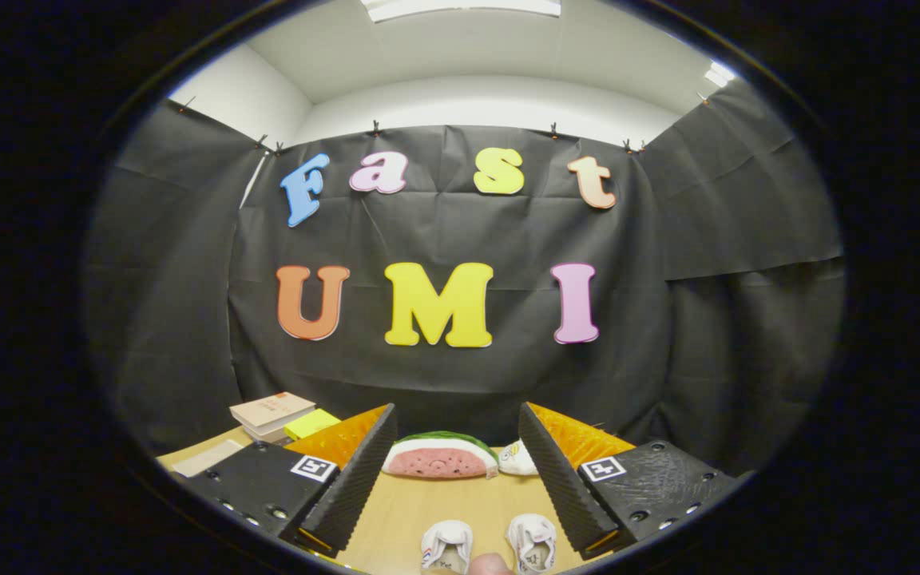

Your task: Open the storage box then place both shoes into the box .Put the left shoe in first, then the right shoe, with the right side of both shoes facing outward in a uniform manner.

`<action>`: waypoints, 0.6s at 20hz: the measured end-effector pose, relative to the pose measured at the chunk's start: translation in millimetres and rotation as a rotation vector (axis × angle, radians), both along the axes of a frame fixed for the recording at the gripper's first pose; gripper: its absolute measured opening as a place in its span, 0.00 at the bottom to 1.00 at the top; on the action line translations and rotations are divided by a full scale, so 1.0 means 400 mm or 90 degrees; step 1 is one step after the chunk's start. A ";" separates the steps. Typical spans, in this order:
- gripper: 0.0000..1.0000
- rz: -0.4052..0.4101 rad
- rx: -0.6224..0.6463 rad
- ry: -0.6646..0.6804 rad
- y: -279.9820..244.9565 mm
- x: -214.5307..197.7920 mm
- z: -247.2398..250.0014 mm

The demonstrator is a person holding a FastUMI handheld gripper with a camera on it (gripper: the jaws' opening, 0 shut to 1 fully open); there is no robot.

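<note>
Claw gapes empty above two small white shoes, partly cut off; watermelon slice beyond, perhaps a toy.

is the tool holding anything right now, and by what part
Nothing: the tool is open, with two shoes lying apart on the table between its fingers.

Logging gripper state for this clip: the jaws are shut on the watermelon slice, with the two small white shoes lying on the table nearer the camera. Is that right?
Not quite. In the gripper view the gripper has its jaws open and holds nothing; the watermelon slice lies on the table beyond them, untouched. The two small white shoes do lie on the table nearer the camera.
</note>
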State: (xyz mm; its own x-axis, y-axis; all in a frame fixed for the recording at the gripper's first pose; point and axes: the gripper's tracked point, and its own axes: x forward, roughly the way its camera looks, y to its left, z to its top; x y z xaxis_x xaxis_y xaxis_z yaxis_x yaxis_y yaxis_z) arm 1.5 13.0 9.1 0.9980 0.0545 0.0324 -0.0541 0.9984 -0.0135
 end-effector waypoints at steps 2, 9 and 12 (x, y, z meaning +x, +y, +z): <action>0.95 0.012 0.001 0.004 0.008 0.004 -0.005; 0.95 0.039 0.003 0.024 -0.008 0.049 -0.027; 0.95 0.067 0.011 0.034 -0.009 0.069 -0.046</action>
State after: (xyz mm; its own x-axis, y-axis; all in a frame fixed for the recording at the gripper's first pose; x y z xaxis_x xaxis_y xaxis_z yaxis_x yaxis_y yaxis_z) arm 28.9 9.3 -9.4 0.9870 0.1595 -0.0187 -0.1594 0.9872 0.0098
